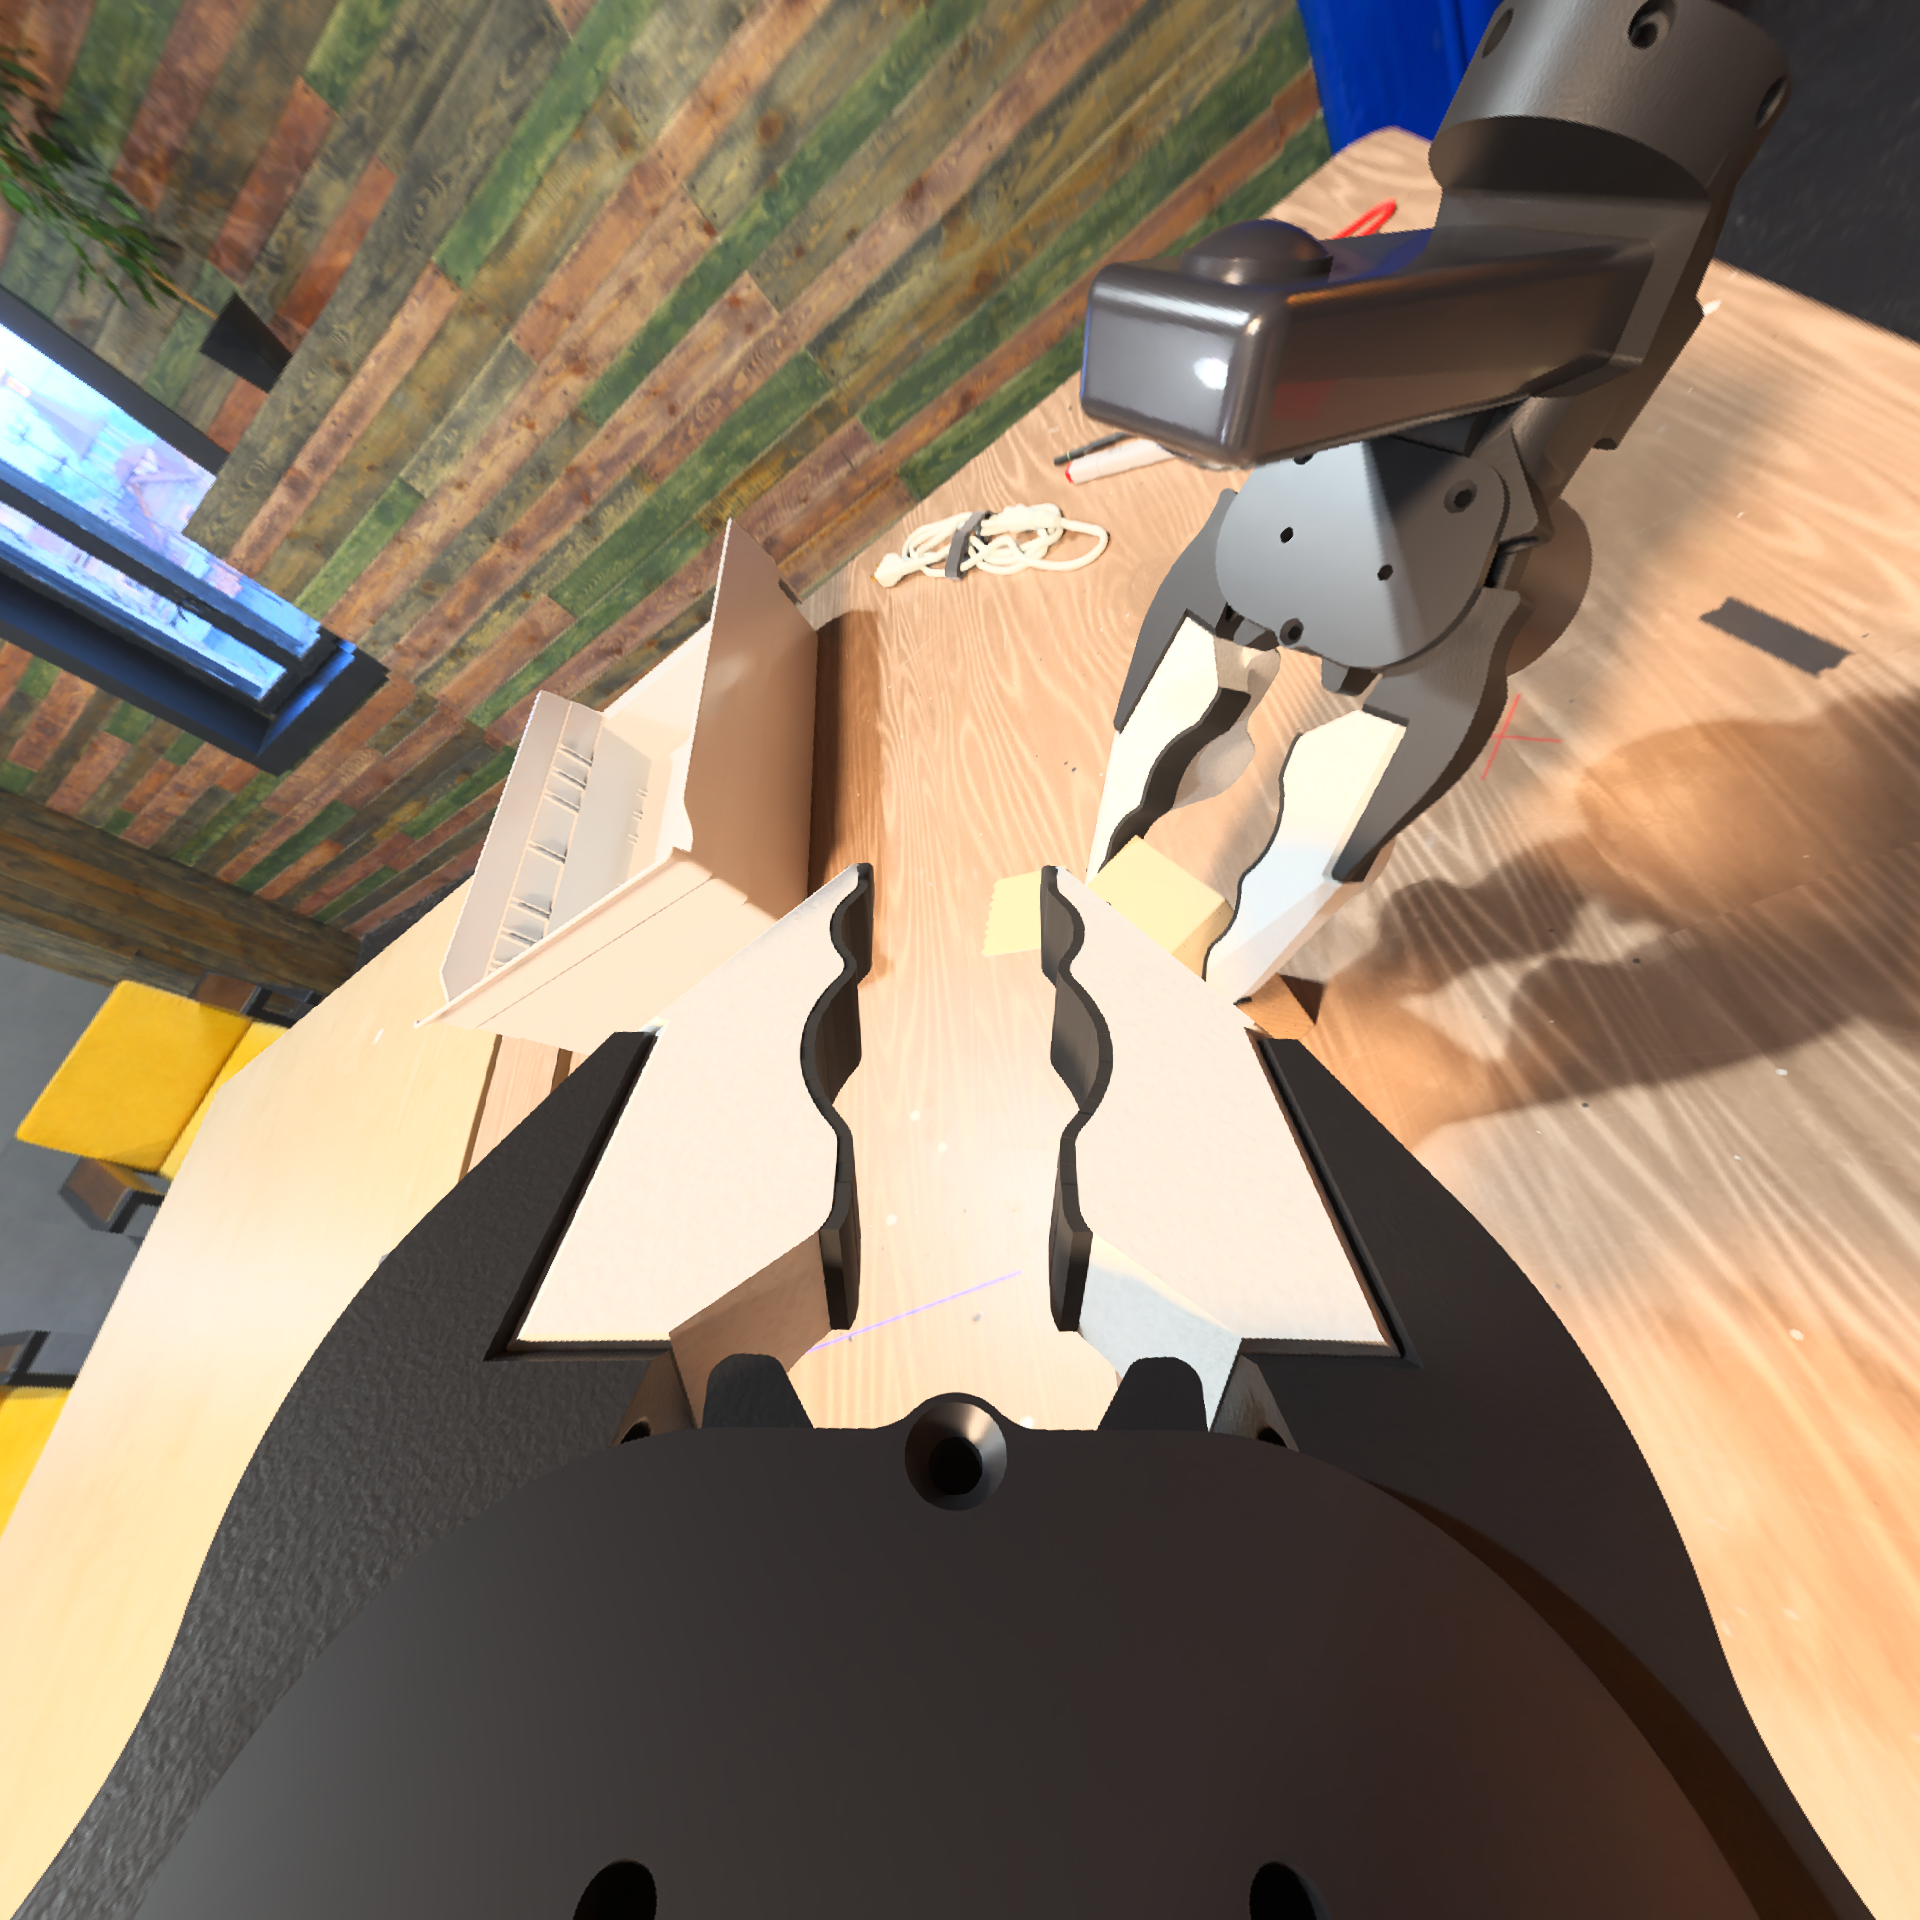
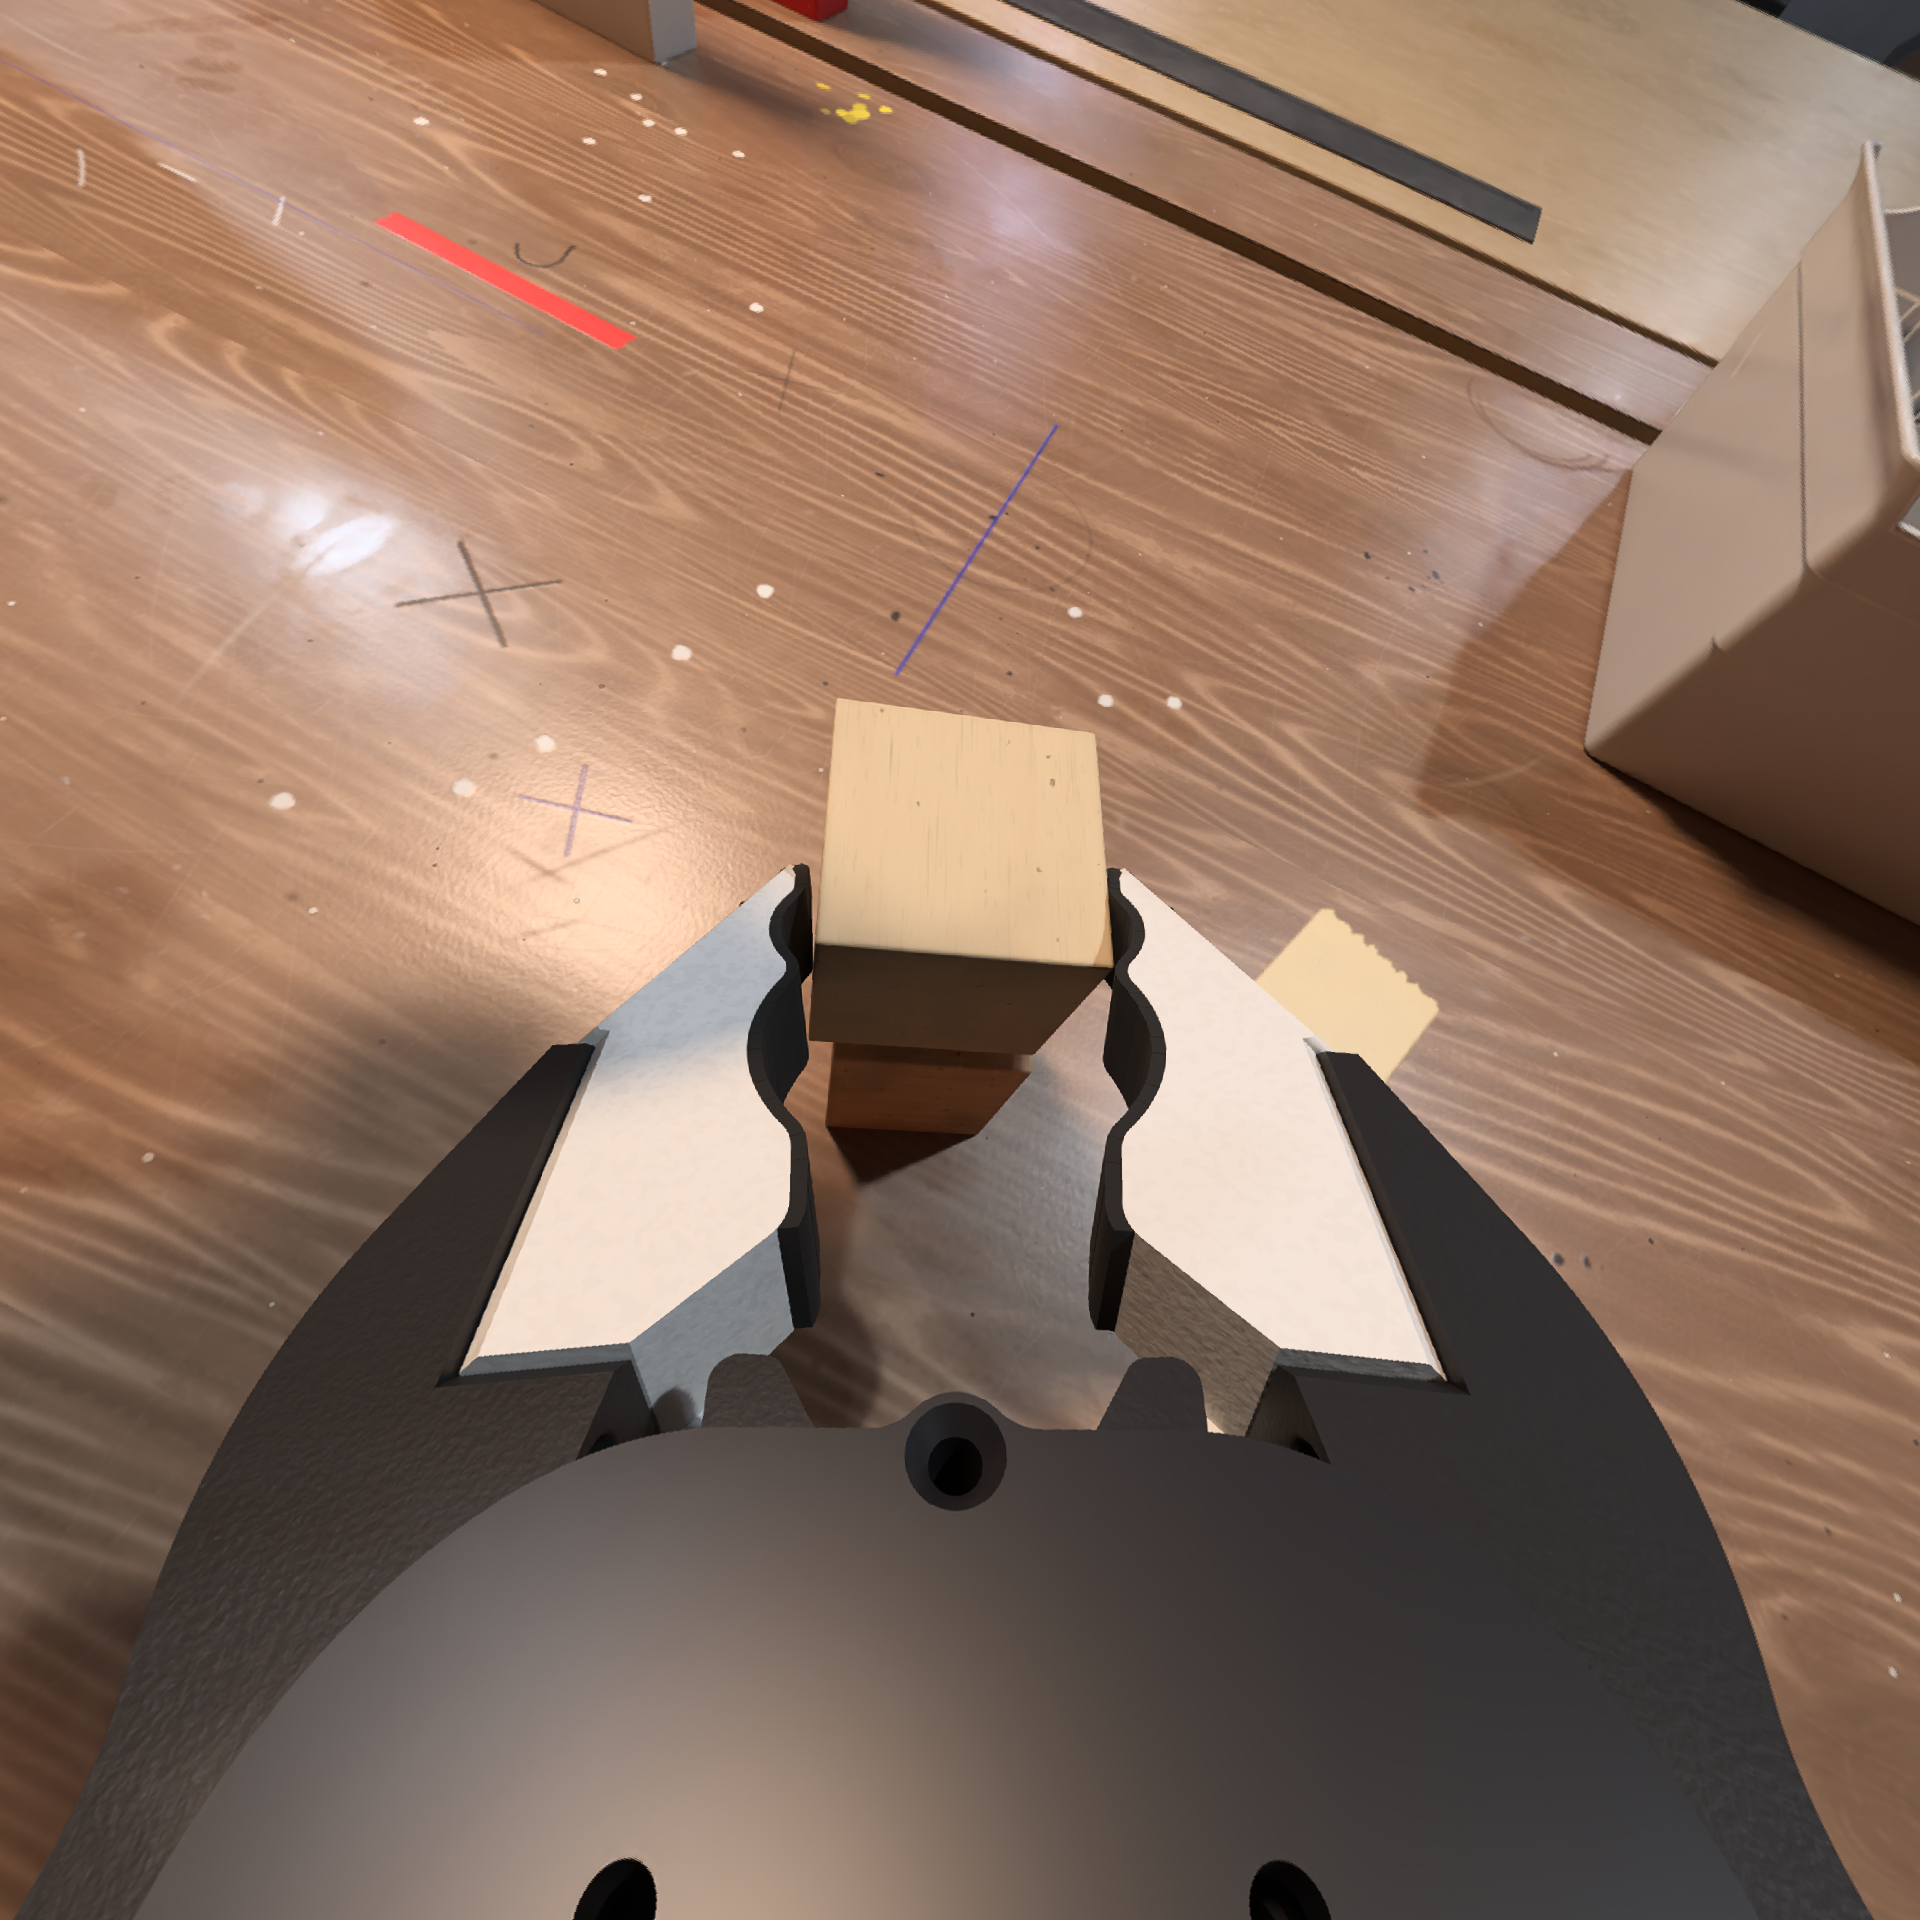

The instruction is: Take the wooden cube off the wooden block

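Note:
A pale wooden cube (image 2: 961, 831) sits on top of a smaller, darker wooden block (image 2: 914, 1091) on the wooden table (image 2: 416, 935). My right gripper (image 2: 958, 883) is closed on the cube, one fingertip against each side face. I cannot tell whether the cube still rests on the block or hangs just above it. In the left wrist view the right gripper (image 1: 1169, 925) comes down from the upper right and holds the cube (image 1: 1153, 894). My left gripper (image 1: 956, 878) is open and empty, low over the table, a short way left of the cube.
A white open bin (image 1: 644, 831) stands to the left of my left gripper and shows at the right edge of the right wrist view (image 2: 1766, 623). A pale paper square (image 2: 1351, 987) lies beside the block. A coiled white cord (image 1: 987, 540) and a marker (image 1: 1112, 462) lie farther back.

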Controlling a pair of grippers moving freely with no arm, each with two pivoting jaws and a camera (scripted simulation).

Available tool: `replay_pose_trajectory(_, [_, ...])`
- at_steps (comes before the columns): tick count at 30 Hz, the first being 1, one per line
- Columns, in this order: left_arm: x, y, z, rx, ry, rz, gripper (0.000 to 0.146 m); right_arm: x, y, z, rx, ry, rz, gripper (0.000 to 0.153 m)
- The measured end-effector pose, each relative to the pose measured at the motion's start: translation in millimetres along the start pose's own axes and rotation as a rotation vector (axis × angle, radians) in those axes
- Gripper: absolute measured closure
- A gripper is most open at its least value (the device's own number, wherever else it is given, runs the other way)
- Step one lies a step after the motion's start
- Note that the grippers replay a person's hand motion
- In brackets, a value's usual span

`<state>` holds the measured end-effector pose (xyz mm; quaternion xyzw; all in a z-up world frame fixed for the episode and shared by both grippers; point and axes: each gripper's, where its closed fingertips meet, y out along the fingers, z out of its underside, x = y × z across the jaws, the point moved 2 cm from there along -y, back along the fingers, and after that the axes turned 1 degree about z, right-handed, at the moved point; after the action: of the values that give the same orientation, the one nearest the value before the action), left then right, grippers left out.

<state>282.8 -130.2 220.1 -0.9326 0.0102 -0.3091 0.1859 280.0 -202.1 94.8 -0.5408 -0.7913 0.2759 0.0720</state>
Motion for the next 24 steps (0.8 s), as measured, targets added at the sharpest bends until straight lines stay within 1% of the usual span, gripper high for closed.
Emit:
replay_pose_trajectory(3, [1, -18, 9, -0.042, -0.039, -0.021, 0.110, 2, -8, 0, -0.019, 0.000, 0.007, 0.097])
replay_pose_trajectory(6, [-4, -24, 28, -0.026, -0.040, -0.010, 0.109, 4, -18, 1, -0.042, 0.016, 0.017, 0.097])
replay_pose_trajectory(10, [-11, -11, 58, 0.102, 0.056, -0.035, 0.108, 3, -32, 3, -0.041, 0.029, 0.061, 0.097])
replay_pose_trajectory(14, [-14, 2, 66, 0.087, 0.034, -0.017, 0.106, 9, -45, 1, -0.065, 0.050, 0.057, 0.097])
replay_pose_trajectory(16, [-12, 8, 65, 0.074, 0.056, -0.046, 0.106, 12, -49, -3, -0.062, 0.024, 0.085, 0.097])
replay_pose_trajectory(18, [-13, 12, 62, 0.059, 0.084, -0.070, 0.110, 13, -56, -13, -0.078, -0.005, 0.109, 0.097])
replay_pose_trajectory(19, [-14, 13, 60, 0.051, 0.093, -0.073, 0.112, 13, -59, -18, -0.090, 0.006, 0.116, 0.097])
replay_pose_trajectory(21, [-16, 15, 58, 0.045, 0.110, -0.086, 0.117, 14, -66, -30, -0.125, 0.072, 0.072, 0.097])
replay_pose_trajectory(22, [-16, 15, 58, 0.052, 0.124, -0.097, 0.122, 14, -68, -34, -0.139, 0.101, 0.050, 0.097])
replay_pose_trajectory(24, [-18, 16, 59, 0.066, 0.136, -0.107, 0.128, 12, -67, -35, -0.118, 0.101, 0.056, 0.097])
